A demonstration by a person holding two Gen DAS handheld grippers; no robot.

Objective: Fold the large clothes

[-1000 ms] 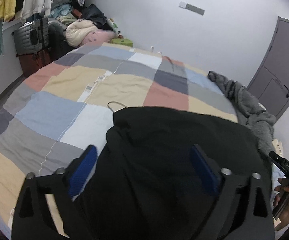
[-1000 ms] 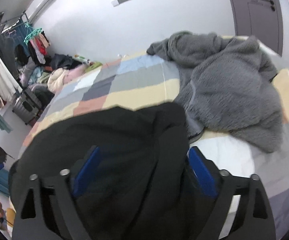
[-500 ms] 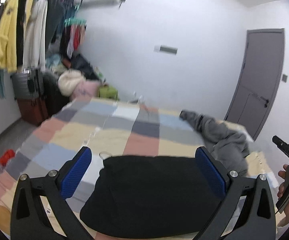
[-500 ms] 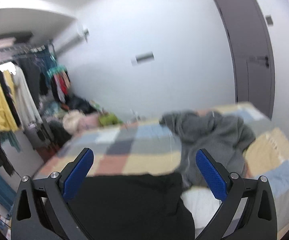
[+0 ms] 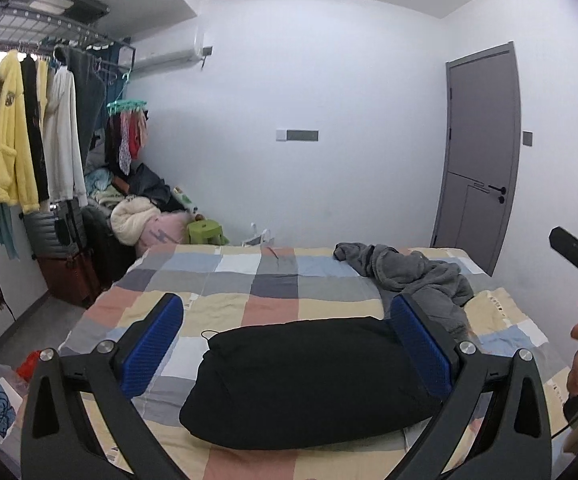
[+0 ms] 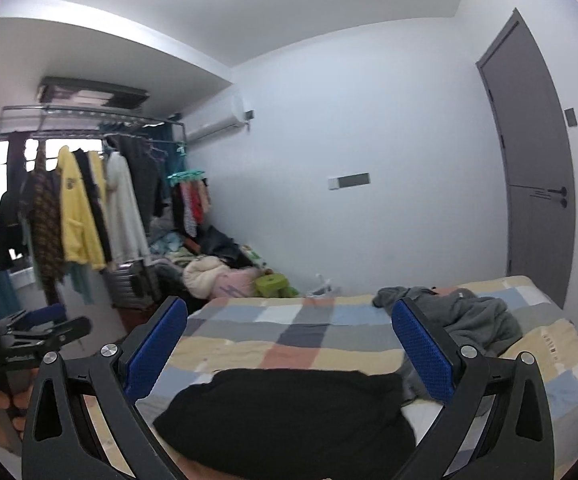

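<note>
A black garment (image 5: 309, 380) lies folded into a thick rectangle on the near part of the checked bed cover (image 5: 249, 280); it also shows in the right wrist view (image 6: 289, 416). My left gripper (image 5: 289, 344) is open and empty, held above and back from the garment. My right gripper (image 6: 289, 344) is open and empty too, raised above the garment. A crumpled grey fleece garment (image 5: 409, 272) lies at the far right of the bed, also in the right wrist view (image 6: 461, 316).
A clothes rack (image 5: 29, 140) with hanging coats, suitcases and a pile of clothes (image 5: 141, 216) fills the left side of the room. A grey door (image 5: 477, 160) is on the right wall. A green stool (image 5: 205, 232) stands beyond the bed.
Both grippers have lifted up and back from the black garment, which they had been low over. The garment now lies folded on the bed, apart from both.
</note>
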